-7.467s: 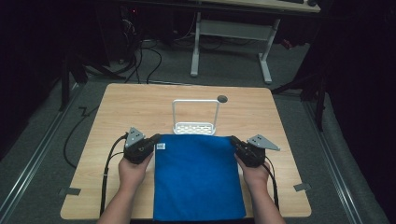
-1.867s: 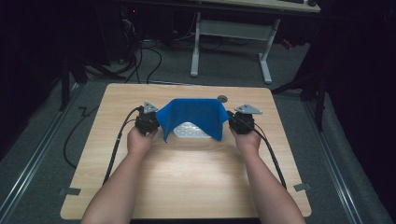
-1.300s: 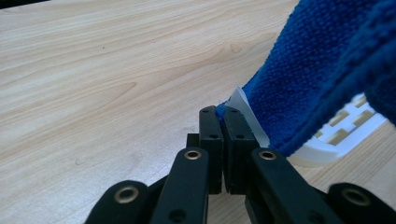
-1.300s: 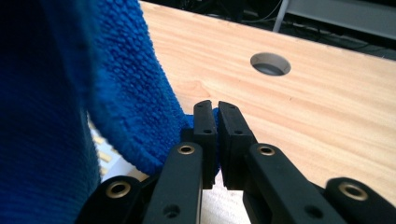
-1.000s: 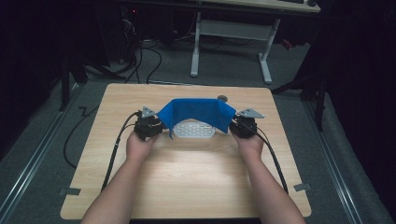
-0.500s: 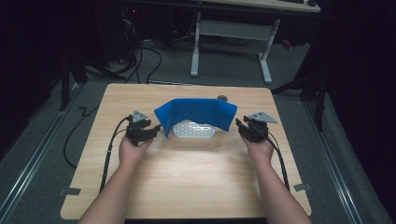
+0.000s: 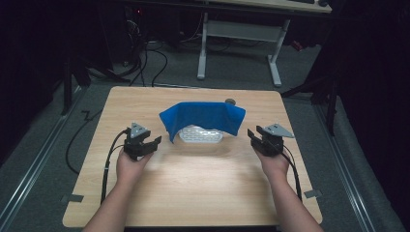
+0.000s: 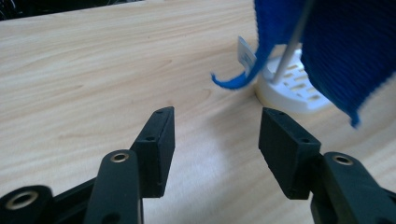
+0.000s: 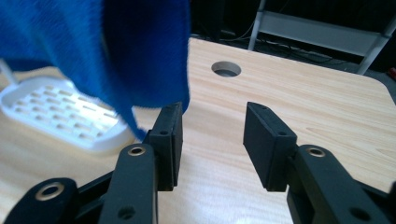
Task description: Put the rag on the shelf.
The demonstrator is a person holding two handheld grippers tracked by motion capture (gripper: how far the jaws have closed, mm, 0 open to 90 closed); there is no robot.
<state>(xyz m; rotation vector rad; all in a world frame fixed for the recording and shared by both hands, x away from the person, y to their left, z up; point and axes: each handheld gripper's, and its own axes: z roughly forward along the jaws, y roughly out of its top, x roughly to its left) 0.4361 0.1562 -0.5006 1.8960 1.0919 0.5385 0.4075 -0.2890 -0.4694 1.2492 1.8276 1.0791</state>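
Blue cloth [image 7: 203, 117] draped, seemingly beyond parted jaws

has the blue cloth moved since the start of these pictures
Yes. The blue cloth went from flat on the table's near half to draped over the white rack, nearer the table hole.

the cloth [image 7: 203, 116] is plain deep blue with a fine woven texture. the rack [image 7: 200, 135] is white, its base slotted. the table [image 7: 193, 183] is pale wood grain. the jaws are black.
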